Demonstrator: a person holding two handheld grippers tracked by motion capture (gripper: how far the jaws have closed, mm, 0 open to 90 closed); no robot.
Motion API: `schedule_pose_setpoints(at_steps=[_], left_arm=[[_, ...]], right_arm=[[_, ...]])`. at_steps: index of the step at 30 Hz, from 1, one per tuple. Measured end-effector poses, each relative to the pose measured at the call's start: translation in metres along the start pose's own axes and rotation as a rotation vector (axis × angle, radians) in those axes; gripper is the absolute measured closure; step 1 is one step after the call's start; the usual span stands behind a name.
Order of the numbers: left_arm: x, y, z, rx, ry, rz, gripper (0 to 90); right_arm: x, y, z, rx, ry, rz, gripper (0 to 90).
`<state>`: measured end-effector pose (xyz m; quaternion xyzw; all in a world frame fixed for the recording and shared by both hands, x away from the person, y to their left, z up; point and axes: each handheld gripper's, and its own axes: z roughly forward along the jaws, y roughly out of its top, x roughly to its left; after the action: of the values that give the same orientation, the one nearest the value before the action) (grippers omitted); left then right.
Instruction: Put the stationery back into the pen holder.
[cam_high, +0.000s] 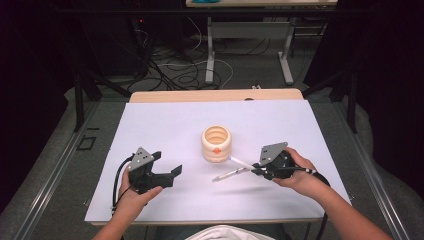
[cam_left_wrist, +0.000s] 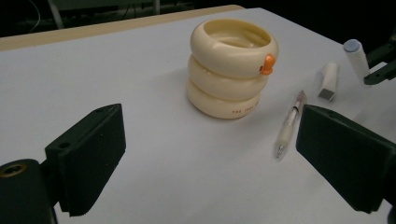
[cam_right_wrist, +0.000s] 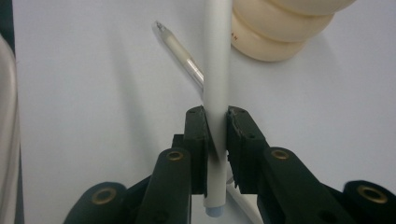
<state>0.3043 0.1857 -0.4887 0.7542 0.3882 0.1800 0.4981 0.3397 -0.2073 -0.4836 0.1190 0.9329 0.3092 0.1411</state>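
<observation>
Right gripper view: right claw (cam_right_wrist: 216, 128) clamps a white pen (cam_right_wrist: 217, 70) — left claw (cam_left_wrist: 210, 158) gapes (holder (cam_left_wrist: 231, 70) lettering unreadable).

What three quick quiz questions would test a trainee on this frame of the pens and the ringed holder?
1. True or false: the left gripper is shut on the clear pen.
2. What does the right gripper hold? A) a white pen B) the cream holder C) nothing
3. What small white thing lies beside the clear pen in the left gripper view?

Key
1. False: its jaws stand wide apart, empty.
2. A, clamped between the jaws.
3. A loose cap, flat on the white table.
</observation>
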Motion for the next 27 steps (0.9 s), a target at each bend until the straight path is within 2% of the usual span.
schedule_pose_setpoints(at_steps=[5,11,16,20,27], left_arm=[[-0.004,0.004,0.004,0.005,-0.020,0.006,16.8],[-0.008,0.011,0.011,0.023,-0.010,0.027,18.2],[-0.012,0.020,0.017,0.018,-0.036,0.031,24.1],[-0.017,0.026,0.022,-0.003,-0.053,0.039,24.5],[-0.023,0.034,0.029,-0.026,-0.074,0.038,25.4]], right_arm=[[0.005,0.005,0.000,-0.045,-0.010,0.031,79.0],[0.008,0.007,0.004,-0.094,-0.012,0.061,78.9],[0.009,0.006,0.008,-0.127,-0.033,0.096,78.9],[0.007,0.005,0.008,-0.170,-0.040,0.141,78.9],[0.010,0.004,0.007,-0.221,-0.042,0.179,78.9]])
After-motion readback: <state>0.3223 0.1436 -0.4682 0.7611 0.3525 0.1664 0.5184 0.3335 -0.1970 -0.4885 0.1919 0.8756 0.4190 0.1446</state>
